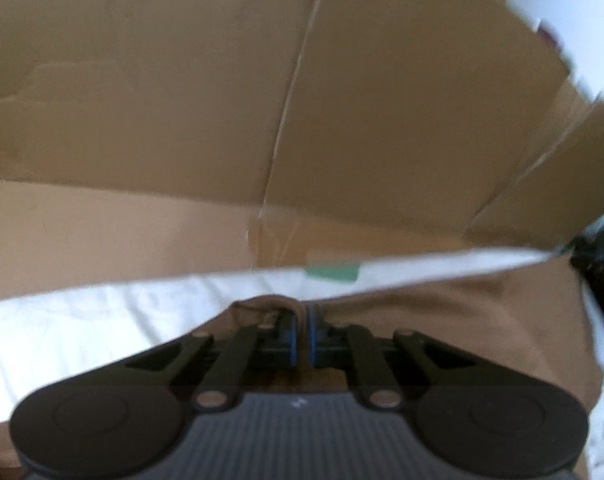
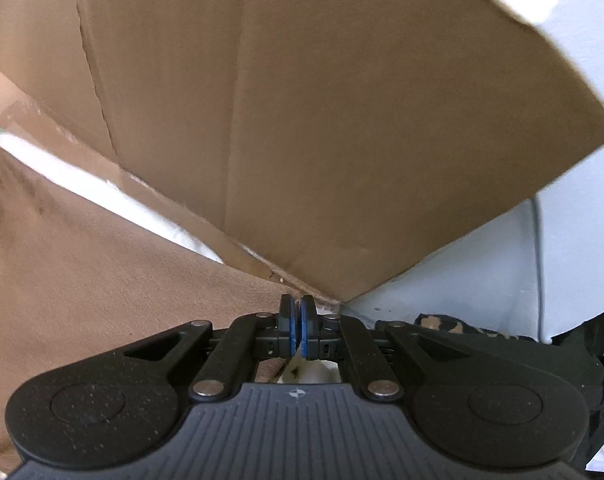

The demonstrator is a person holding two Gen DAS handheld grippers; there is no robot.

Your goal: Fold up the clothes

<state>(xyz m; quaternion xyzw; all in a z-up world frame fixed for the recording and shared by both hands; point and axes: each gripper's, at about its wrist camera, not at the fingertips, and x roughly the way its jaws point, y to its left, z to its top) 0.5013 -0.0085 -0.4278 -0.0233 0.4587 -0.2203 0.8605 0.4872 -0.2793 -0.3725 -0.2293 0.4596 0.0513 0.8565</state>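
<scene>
Between the blue pads of the left gripper [image 1: 301, 334] a raised fold of the tan garment [image 1: 462, 320] is pinched, the cloth spreading right over a white sheet [image 1: 81, 320]. The right gripper [image 2: 297, 330] is pressed together at the garment's edge; whether it holds cloth is hidden. Cardboard [image 2: 342, 120] fills both backgrounds.

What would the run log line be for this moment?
left claw: shut on brown garment | right claw: shut on same garment's edge | cloth stretched over white sheet | cardboard wall behind
</scene>
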